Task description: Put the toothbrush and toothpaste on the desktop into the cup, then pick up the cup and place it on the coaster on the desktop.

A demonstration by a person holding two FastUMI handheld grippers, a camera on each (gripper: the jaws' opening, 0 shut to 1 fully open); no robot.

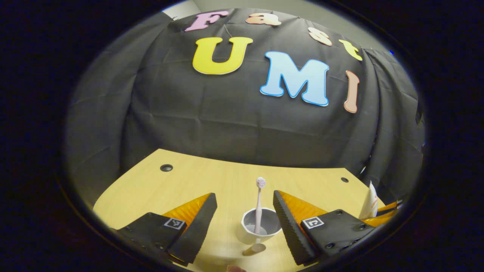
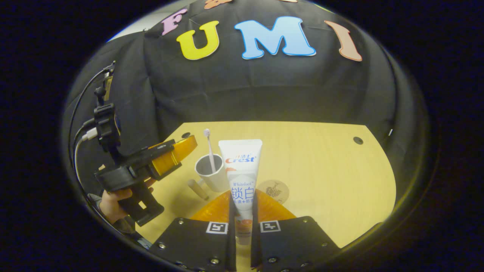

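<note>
The toothbrush (image 1: 258,206) already stands in the white cup (image 1: 260,226), head up, leaning on the rim, so the first part of the job looks done. The cup has a wooden handle (image 2: 198,189) and sits on the bare wooden tabletop (image 2: 321,170), roughly mid-width and toward the near edge, not on the coaster (image 2: 273,190) yet; from the right gripper view the round brown coaster lies near the cup, on its right, toward the near edge.

The left gripper (image 1: 245,211) hangs with its fingers spread wide to either side of the cup, touching nothing that I can see, and a hand (image 2: 113,202) holds it from below. The right gripper (image 2: 242,223) is clamped on the toothpaste (image 2: 241,173), both fingers pressed to the lower end of the tube near its orange cap, the tube standing upright above the near edge, beside the cup.

By my reckoning that leaves the tube to go into the cup, then the cup to be lifted onto the coaster.

The tube is a branded one, with printed lettering on its white face; the coaster carries a small dark drawing too fine to make out
</note>
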